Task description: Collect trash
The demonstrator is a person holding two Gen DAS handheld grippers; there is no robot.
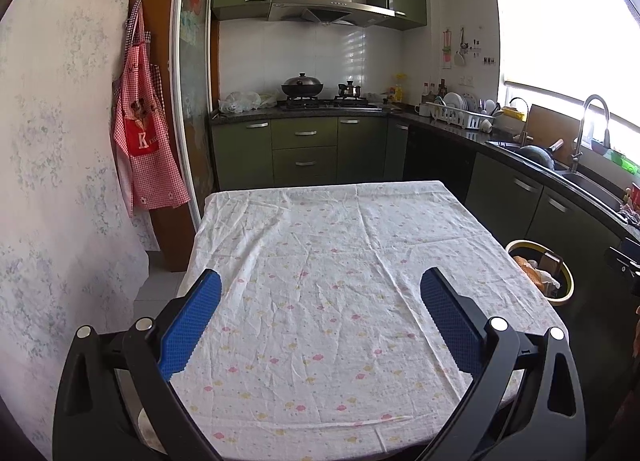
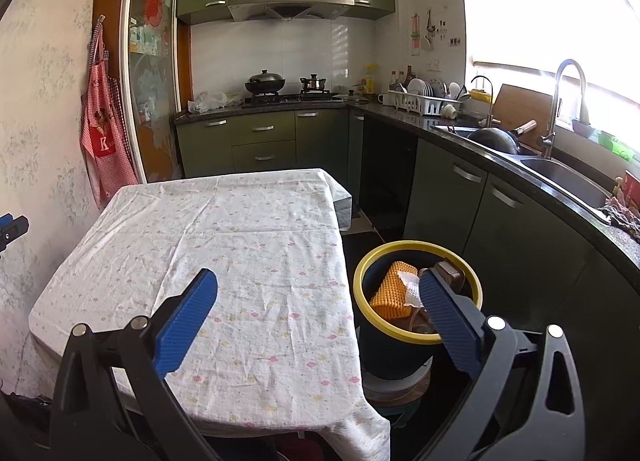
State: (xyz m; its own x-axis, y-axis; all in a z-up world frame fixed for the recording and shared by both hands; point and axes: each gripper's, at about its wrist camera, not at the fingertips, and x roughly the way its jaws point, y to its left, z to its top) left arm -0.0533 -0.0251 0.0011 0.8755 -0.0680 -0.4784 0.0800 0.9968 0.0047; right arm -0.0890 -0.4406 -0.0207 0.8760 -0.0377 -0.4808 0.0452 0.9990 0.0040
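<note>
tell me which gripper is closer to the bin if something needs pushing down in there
Right. The right gripper hangs open beside the yellow-rimmed bin; the left gripper is over the tablecloth.

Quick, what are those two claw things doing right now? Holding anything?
Left gripper: jaws open, holding nothing, over the table.
Right gripper: jaws open, holding nothing, by the bin.

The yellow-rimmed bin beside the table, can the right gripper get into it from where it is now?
Probably yes. The bin stands open-topped right of the table, and the right gripper hangs open just above, one jaw already over the rim. Nothing visible blocks the way.
</note>
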